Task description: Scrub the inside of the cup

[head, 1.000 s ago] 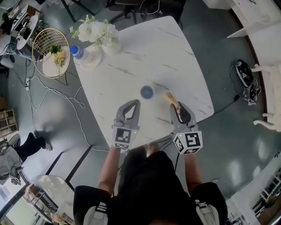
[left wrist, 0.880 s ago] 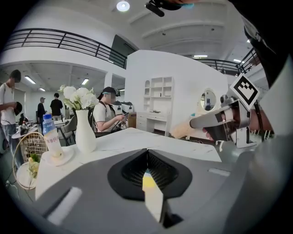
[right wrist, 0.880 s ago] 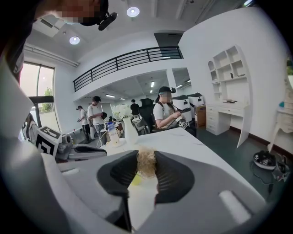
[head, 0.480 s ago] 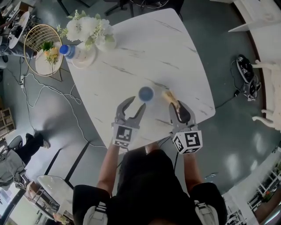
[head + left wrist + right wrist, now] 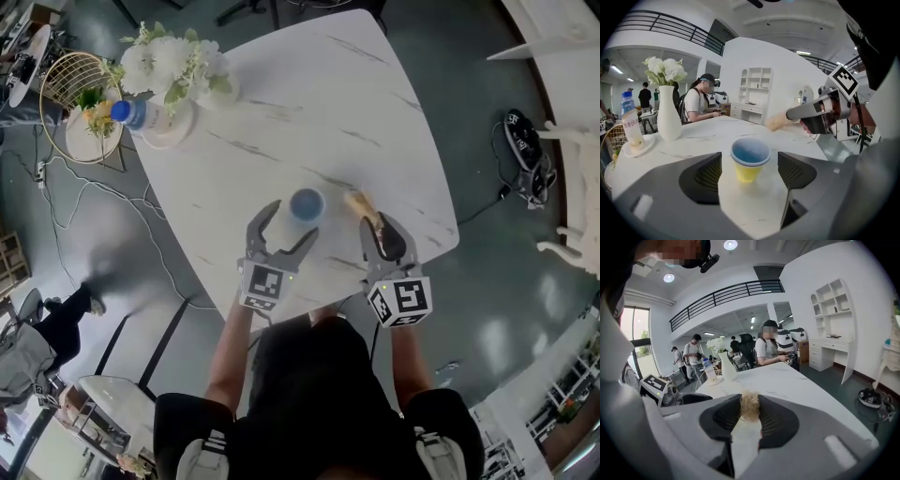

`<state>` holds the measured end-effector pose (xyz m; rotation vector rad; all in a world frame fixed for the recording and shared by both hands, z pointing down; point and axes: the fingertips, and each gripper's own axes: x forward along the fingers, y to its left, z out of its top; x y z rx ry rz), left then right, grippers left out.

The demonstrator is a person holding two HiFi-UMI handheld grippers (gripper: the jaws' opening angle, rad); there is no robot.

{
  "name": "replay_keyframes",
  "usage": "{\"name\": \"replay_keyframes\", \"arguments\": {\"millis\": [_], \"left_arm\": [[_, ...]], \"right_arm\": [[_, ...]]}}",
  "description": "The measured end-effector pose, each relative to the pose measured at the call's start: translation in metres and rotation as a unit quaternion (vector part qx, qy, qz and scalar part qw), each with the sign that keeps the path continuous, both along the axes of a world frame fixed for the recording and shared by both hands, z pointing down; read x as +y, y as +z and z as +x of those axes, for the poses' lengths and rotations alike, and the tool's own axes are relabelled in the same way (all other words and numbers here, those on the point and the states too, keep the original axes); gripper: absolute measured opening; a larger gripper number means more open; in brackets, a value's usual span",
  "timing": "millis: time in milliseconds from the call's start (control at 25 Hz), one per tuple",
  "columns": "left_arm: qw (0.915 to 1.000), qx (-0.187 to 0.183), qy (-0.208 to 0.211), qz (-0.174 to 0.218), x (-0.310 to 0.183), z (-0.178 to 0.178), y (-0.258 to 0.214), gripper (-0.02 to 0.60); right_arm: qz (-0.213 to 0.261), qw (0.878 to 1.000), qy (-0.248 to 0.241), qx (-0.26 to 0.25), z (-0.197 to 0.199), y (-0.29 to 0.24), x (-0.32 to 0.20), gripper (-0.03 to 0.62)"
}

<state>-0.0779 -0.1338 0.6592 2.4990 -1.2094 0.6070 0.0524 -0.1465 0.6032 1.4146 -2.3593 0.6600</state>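
Since a second ago the left gripper (image 5: 292,223) has sunk toward the cup (image 5: 307,203), its jaws just opening wide. The cup stands upright on the bench (image 5: 328,103) between them, untouched. The right gripper (image 5: 377,230) pinches a fibrous scrubber (image 5: 360,203). Probably light, thin-walled and tippy, the cup wants a gentle mid-wall grip.

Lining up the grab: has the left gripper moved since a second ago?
Yes, left gripper advanced toward the cup; its jaws, just opening, flank it.
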Motion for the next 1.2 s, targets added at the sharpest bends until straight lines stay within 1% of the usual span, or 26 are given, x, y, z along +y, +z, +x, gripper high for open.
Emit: {"name": "replay_keyframes", "arguments": {"millis": [160, 240, 400, 560, 840, 880, 1040, 1200], "left_arm": [[0.9999, -0.010, 0.010, 0.007, -0.008, 0.006, 0.007, 0.427], [0.9998, -0.014, 0.015, 0.005, -0.008, 0.010, 0.011, 0.440], [0.9992, -0.025, 0.028, 0.012, -0.012, 0.020, 0.013, 0.454], [0.9993, -0.021, 0.026, 0.016, -0.019, 0.025, 0.015, 0.462], [0.9995, -0.017, 0.020, 0.019, -0.027, 0.028, 0.018, 0.459], [0.9995, -0.017, 0.021, 0.018, -0.027, 0.028, 0.019, 0.454], [0.9995, -0.018, 0.016, 0.020, -0.030, 0.028, 0.018, 0.396], [0.9994, -0.015, 0.007, 0.029, -0.034, 0.026, 0.016, 0.391]], "right_arm": [[-0.004, 1.000, 0.002, 0.000, 0.002, 0.004, -0.004, 0.107], [-0.007, 1.000, 0.005, 0.000, 0.005, 0.006, -0.005, 0.107], [-0.008, 1.000, 0.008, 0.001, 0.010, 0.008, -0.008, 0.107], [-0.011, 1.000, 0.010, 0.001, 0.013, 0.011, -0.012, 0.107], [-0.015, 1.000, 0.015, 0.001, 0.019, 0.015, -0.017, 0.107], [-0.015, 1.000, 0.016, 0.001, 0.020, 0.015, -0.018, 0.107], [-0.015, 1.000, 0.019, 0.000, 0.023, 0.015, -0.019, 0.107], [-0.015, 1.000, 0.021, 0.000, 0.026, 0.016, -0.018, 0.107]]}}
